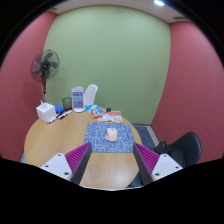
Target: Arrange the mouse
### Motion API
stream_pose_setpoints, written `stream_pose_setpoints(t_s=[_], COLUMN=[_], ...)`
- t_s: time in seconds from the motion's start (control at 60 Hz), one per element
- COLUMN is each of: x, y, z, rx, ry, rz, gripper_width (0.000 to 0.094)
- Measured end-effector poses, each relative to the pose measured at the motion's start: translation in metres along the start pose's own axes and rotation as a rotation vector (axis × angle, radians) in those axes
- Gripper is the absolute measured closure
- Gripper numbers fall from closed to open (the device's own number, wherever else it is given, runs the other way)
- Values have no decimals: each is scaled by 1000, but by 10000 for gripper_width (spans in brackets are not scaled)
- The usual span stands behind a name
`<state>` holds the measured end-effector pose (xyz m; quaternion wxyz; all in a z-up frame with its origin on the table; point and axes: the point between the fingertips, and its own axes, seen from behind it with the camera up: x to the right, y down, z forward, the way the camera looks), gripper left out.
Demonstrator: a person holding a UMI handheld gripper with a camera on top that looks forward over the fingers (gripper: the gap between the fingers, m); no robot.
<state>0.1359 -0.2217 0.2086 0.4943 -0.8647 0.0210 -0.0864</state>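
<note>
A small pale mouse (112, 134) lies on a blue patterned mouse mat (109, 141) in the middle of the round wooden table (60, 150). My gripper (112, 163) hovers over the table's near part, well short of the mouse. Its fingers stand wide apart, magenta pads (76, 156) facing in, with only bare wood between them.
Beyond the mat lie a red and white item (107, 116), a white jug (91, 97), a blue box (78, 99) and a white box (46, 112). A standing fan (44, 68) is at the left. A black chair (181, 150) stands at the table's right.
</note>
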Motion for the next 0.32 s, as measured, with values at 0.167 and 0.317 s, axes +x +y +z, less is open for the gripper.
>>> stream_pose_setpoints(t_s=[0.167, 0.317], x=[-2, 0], y=[3, -4], z=[-29, -38], rx=[17, 29], ry=[6, 10], rz=[-5, -3], gripper_width=[98, 99])
